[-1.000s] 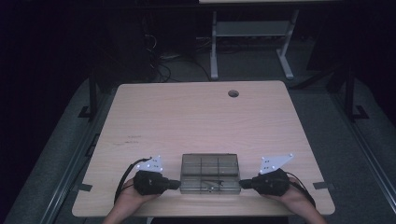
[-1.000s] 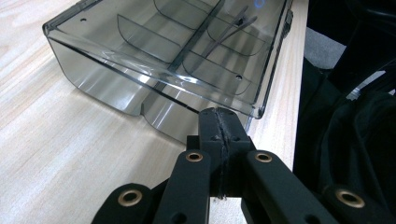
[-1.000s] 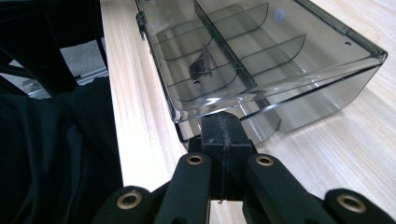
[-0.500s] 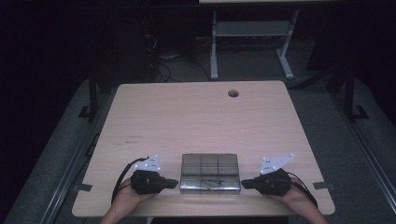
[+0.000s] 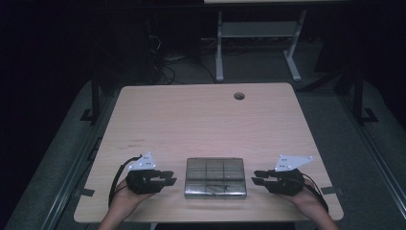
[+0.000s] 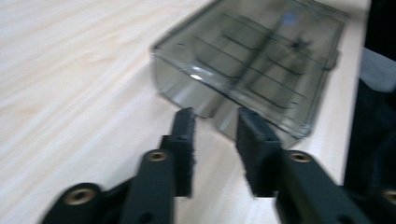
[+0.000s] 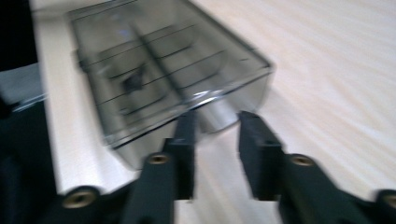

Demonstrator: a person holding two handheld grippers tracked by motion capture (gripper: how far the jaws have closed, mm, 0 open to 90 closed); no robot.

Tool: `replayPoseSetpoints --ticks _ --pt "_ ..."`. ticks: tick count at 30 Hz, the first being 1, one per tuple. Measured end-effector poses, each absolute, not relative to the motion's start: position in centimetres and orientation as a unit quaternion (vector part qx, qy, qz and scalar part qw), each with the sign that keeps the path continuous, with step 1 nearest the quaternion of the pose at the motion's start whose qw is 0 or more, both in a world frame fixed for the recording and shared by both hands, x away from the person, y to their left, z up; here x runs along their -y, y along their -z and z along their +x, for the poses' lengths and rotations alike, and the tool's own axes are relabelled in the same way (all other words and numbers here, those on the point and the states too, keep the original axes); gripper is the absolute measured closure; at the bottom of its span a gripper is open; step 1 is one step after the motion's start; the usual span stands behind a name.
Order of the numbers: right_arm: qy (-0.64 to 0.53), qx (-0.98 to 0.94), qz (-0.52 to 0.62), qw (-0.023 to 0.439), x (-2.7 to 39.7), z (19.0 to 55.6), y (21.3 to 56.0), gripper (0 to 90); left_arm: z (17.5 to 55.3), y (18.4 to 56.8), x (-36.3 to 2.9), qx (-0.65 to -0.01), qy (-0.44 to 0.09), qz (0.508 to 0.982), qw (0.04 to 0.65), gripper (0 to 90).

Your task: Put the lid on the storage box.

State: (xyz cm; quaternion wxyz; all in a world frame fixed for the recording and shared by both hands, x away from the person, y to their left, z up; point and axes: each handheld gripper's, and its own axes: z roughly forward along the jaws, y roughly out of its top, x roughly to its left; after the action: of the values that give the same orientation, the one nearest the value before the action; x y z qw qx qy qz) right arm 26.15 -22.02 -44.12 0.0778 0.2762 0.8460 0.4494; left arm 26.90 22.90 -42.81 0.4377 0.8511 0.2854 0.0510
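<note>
High view: a smoky clear plastic compartment box (image 5: 215, 178) lies between the left gripper (image 5: 167, 178) and right gripper (image 5: 257, 177). Both have just parted their jaws off its ends, nothing between them. It looks light, rigid and slick; grip the short end walls.

The compartment box (image 5: 215, 178) lies on the table (image 5: 201, 120) (near its front edge), between the left claw (image 5: 168, 178) and right claw (image 5: 258, 177).

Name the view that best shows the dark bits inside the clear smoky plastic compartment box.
The right gripper view: the clear smoky plastic compartment box is close, one dark clump visible. The left gripper view blurs it; the high view shows it small.
</note>
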Motion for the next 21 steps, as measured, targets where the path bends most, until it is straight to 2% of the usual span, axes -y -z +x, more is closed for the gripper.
replayPoseSetpoints --ticks 3,6,15,21 --pt "-0.450 -0.838 0.292 0.100 22.4 26.4 44.1 51.3 27.1 42.7 -23.6 -0.308 -0.069 0.842 0.439 51.2" --pt "-0.448 -0.828 0.315 0.118 22.9 26.7 44.2 43.3 27.3 42.7 -24.3 -0.322 -0.083 0.834 0.441 42.8" --pt "-0.439 -0.807 0.362 0.162 25.0 27.6 44.5 32.8 27.7 42.8 -26.0 -0.354 -0.126 0.821 0.431 28.2" --pt "-0.441 -0.786 0.396 0.175 26.5 28.0 44.6 28.6 28.0 43.1 -27.2 -0.369 -0.153 0.814 0.421 22.4"
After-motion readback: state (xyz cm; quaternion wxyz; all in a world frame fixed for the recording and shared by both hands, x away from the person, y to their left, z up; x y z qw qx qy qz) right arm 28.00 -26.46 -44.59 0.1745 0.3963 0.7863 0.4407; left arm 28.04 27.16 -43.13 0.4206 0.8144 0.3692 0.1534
